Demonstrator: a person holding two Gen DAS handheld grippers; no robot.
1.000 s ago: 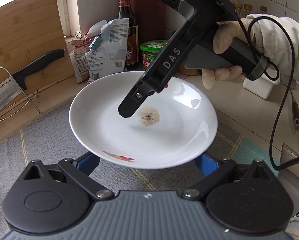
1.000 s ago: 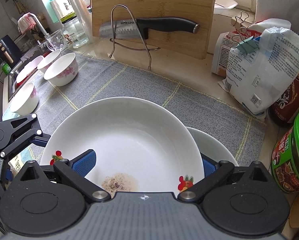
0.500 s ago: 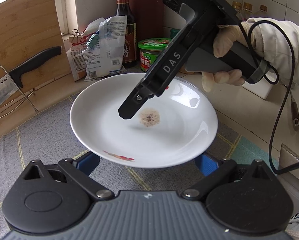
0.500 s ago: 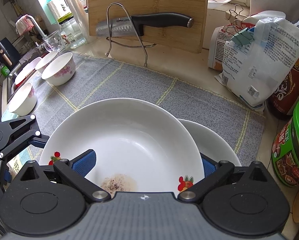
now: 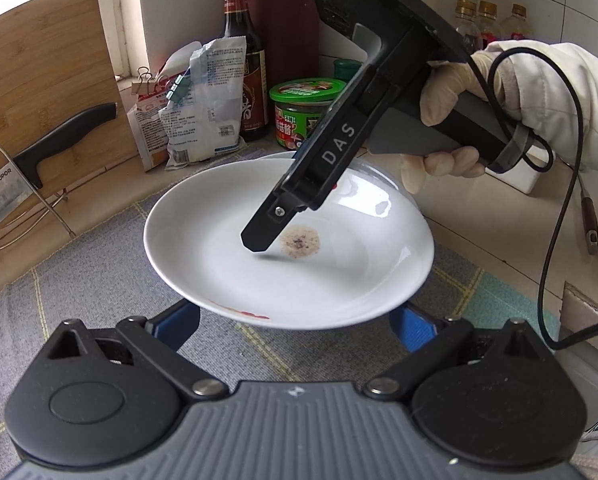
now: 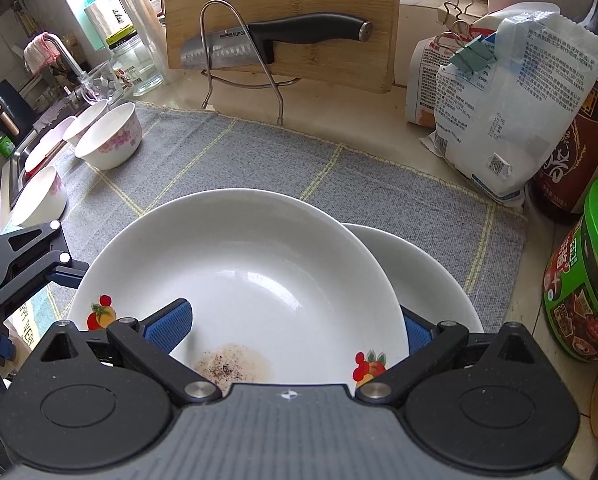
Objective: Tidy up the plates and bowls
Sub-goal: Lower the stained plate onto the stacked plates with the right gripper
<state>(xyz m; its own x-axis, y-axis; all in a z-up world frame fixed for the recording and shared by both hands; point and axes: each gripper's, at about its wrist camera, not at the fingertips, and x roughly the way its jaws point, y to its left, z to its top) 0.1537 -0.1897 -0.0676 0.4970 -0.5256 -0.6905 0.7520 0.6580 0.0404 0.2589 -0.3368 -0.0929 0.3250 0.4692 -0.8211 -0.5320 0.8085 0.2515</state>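
Observation:
A white plate (image 5: 299, 276) with a brown stain and fruit prints is held above the grey mat. It also shows in the right wrist view (image 6: 243, 276), over a second white plate (image 6: 431, 280) lying on the mat. My right gripper (image 6: 295, 328) is shut on the stained plate's rim, one finger (image 5: 275, 224) inside it. My left gripper (image 5: 295, 324) is open, its blue fingers either side under the plate's near edge. Three white bowls with pink flowers (image 6: 111, 136) stand at the mat's far left.
A bamboo cutting board (image 6: 283, 20) with a knife on a wire rack stands at the back. Clipped bags (image 6: 511, 112), a soy sauce bottle (image 5: 243, 68) and a green-lidded jar (image 6: 587, 280) crowd the right. A sink (image 6: 23, 156) lies at the left.
The held plate has shifted toward the jar and bags, now overlapping the second plate more. The left gripper has stayed under its near edge.

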